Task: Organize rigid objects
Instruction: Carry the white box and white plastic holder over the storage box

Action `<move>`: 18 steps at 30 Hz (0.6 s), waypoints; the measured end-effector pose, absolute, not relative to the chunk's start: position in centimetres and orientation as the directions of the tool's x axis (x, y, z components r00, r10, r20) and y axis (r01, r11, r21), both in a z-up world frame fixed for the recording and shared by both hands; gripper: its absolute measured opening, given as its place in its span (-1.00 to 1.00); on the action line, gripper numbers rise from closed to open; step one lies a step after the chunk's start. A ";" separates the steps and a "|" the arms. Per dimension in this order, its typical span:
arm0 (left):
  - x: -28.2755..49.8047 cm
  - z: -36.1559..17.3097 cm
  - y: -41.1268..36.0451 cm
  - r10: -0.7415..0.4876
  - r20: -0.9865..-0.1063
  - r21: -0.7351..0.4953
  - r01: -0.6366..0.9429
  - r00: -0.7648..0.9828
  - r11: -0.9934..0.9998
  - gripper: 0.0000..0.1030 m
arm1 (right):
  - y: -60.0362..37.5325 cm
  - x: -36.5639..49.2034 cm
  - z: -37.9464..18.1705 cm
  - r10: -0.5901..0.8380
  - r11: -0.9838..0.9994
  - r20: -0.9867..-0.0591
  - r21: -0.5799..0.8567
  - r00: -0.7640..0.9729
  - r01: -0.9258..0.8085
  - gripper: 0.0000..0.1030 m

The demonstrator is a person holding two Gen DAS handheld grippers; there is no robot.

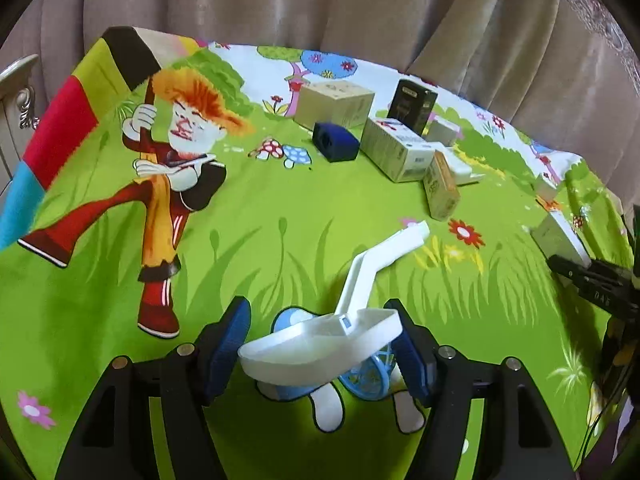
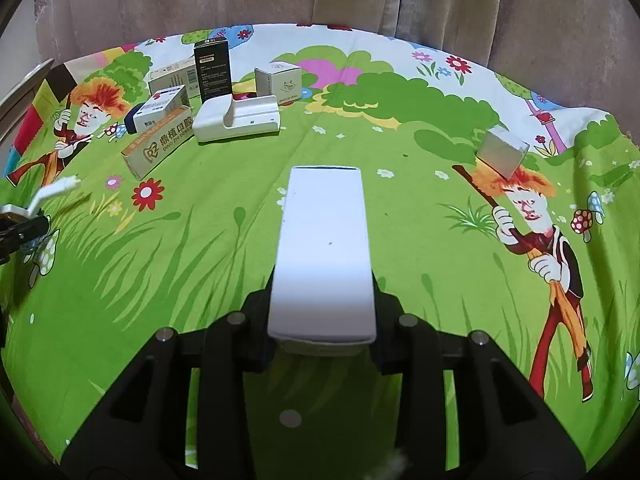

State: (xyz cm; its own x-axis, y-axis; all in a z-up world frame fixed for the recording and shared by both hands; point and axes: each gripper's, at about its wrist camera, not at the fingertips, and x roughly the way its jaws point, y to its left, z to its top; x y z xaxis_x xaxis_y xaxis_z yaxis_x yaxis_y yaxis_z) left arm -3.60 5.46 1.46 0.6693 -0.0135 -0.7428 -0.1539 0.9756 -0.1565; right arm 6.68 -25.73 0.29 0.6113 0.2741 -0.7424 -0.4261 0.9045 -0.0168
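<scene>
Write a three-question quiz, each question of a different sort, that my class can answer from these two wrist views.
1. True or false: the right tongs hold a white box.
2. What stands tallest in the far group? A) black box B) orange box C) white holder
3. Fill in: the white angled piece sits between the blue ___ of the left tongs.

Key: 1 true; 2 A; 3 pads
</scene>
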 end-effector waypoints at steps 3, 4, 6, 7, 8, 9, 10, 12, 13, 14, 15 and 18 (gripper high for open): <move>-3.7 1.3 4.9 0.004 -0.749 -0.131 -0.153 0.663 0.980 0.34 | -25.8 6.7 0.3 0.267 0.912 -0.744 -0.010 0.613 -0.410 -0.23; -3.7 1.2 4.5 0.021 -0.754 -0.105 -0.152 0.657 0.983 0.34 | -25.8 6.5 0.3 0.260 0.919 -0.746 -0.003 0.613 -0.394 -0.23; -3.6 1.2 4.0 0.046 -0.760 -0.072 -0.154 0.649 0.985 0.34 | -25.4 5.5 0.5 0.237 0.930 -0.754 -0.006 0.613 -0.368 -0.24; -3.6 1.2 4.0 0.049 -0.760 -0.068 -0.154 0.648 0.986 0.35 | -24.9 4.7 0.5 0.239 0.929 -0.755 -0.004 0.611 -0.369 -0.24; -3.6 1.2 4.1 0.049 -0.760 -0.069 -0.155 0.649 0.985 0.35 | -24.3 3.7 0.4 0.243 0.927 -0.753 -0.006 0.612 -0.376 -0.24; -3.6 1.1 4.2 0.050 -0.760 -0.069 -0.158 0.648 0.985 0.35 | -23.6 2.5 0.4 0.244 0.923 -0.751 -0.013 0.614 -0.384 -0.24; -3.7 1.1 4.1 0.054 -0.760 -0.067 -0.160 0.648 0.985 0.35 | -22.9 1.4 0.4 0.249 0.920 -0.751 -0.013 0.612 -0.391 -0.24; -3.6 1.1 4.1 0.059 -0.760 -0.059 -0.160 0.647 0.985 0.35 | -21.3 -1.1 0.4 0.289 0.901 -0.752 0.004 0.593 -0.433 -0.24; -3.6 1.1 4.1 0.063 -0.760 -0.055 -0.161 0.647 0.985 0.35 | -20.4 -2.2 0.3 0.301 0.888 -0.751 -0.004 0.587 -0.460 -0.23; -3.6 1.1 4.1 0.066 -0.760 -0.052 -0.162 0.647 0.985 0.35 | -19.2 -3.7 0.3 0.314 0.869 -0.750 -0.019 0.582 -0.494 -0.23; -3.7 1.2 4.0 0.070 -0.759 -0.049 -0.164 0.647 0.985 0.35 | -18.4 -4.6 0.3 0.327 0.856 -0.749 -0.024 0.576 -0.516 -0.23; -4.1 1.3 4.1 0.083 -0.761 -0.041 -0.175 0.643 0.984 0.34 | -16.0 -7.1 0.4 0.360 0.817 -0.747 -0.038 0.559 -0.576 -0.24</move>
State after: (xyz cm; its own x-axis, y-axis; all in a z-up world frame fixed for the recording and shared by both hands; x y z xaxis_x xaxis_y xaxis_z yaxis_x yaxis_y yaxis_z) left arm -4.09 4.06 1.29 0.6434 0.0830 -0.7610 -0.1752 0.9837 -0.0408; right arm -7.07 -16.00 0.39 0.5589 0.3596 -0.7472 -0.5758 0.8167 -0.0377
